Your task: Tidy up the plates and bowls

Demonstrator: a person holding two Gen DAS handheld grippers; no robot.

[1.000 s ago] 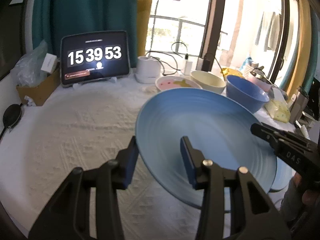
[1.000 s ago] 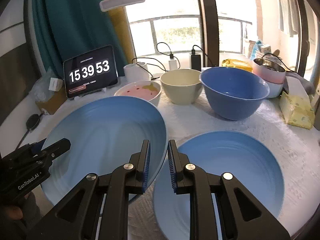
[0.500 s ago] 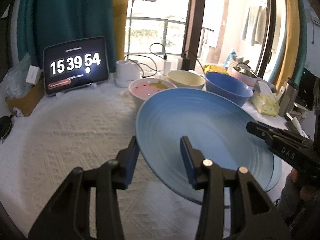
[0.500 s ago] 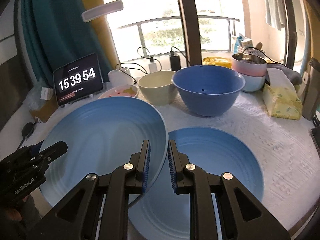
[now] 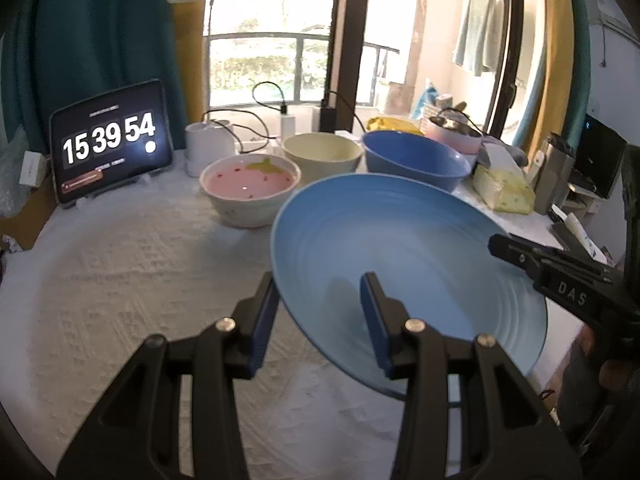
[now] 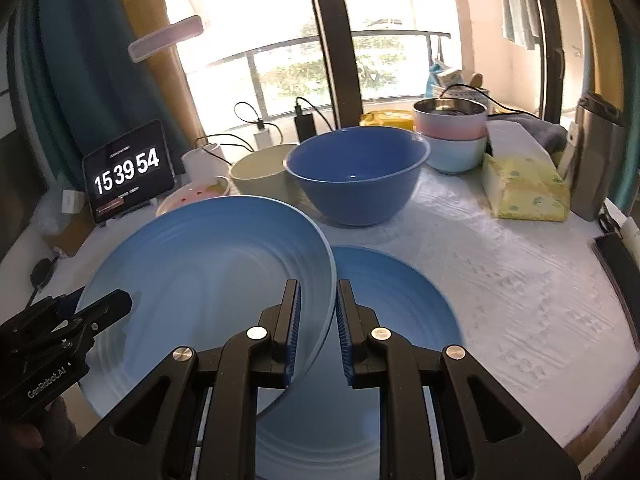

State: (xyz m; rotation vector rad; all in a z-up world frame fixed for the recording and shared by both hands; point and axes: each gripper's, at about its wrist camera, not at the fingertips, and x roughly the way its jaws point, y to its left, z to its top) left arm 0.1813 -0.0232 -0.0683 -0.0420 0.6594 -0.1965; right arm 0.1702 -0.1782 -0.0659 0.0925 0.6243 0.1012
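Note:
A large light blue plate (image 5: 404, 256) (image 6: 208, 280) hangs tilted above the white tablecloth, carried between both grippers. My left gripper (image 5: 318, 284) is shut on its left rim, one finger under it and one on top. My right gripper (image 6: 318, 288) is shut on the opposite rim. Each gripper shows in the other's view: the right gripper (image 5: 520, 254) at the plate's far edge, the left gripper (image 6: 108, 308) at the lower left. A second matching blue plate (image 6: 400, 304) lies flat on the table, partly under the held one.
Behind stand a pink strawberry bowl (image 5: 250, 184), a cream bowl (image 5: 322, 152) and a dark blue bowl (image 6: 354, 172). Stacked pink and pale blue bowls (image 6: 452, 136), a yellow tissue pack (image 6: 524, 192), a clock tablet (image 5: 110, 144) and cables line the back. The table edge (image 6: 600, 420) runs at the right.
Both grippers have carried the held plate to the right, so it now overlaps the plate lying on the table. The clock has ticked from 53 to 54.

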